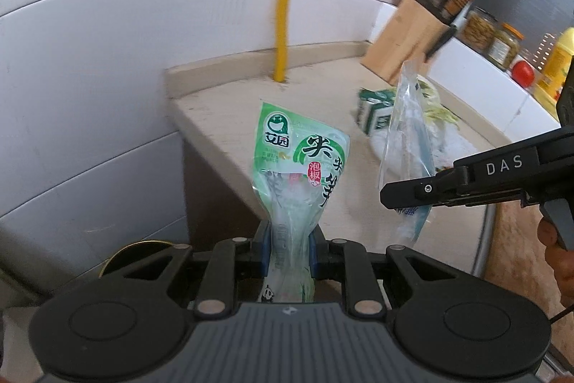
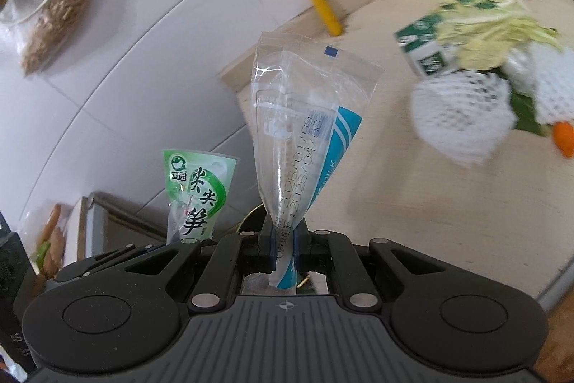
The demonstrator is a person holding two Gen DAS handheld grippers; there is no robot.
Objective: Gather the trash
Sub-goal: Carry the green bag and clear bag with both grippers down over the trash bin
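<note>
Left wrist view: left claw (image 1: 288, 253) clamped on the lower end of a green snack pouch (image 1: 299, 164), which stands up from between the pads, held in the air past the desk (image 1: 222, 106) corner. Right claw (image 1: 389, 196) comes in from the right, pinched on a clear plastic wrapper (image 1: 407, 135) with a blue stripe; a hand (image 1: 559, 261) shows at the right edge. Right wrist view: right claw (image 2: 285, 246) closed tight on the wrapper (image 2: 301, 117), wrapper upright above the pads. Green pouch (image 2: 197, 192) is just left of it, apart from it. More trash lies on the desk (image 2: 394, 203): green-white carton (image 2: 427, 49), white foam net (image 2: 462, 117), vegetable scraps (image 2: 491, 27). Yellow pipe (image 1: 285, 6) rises at the wall, knife block (image 1: 405, 34) at the back.
</note>
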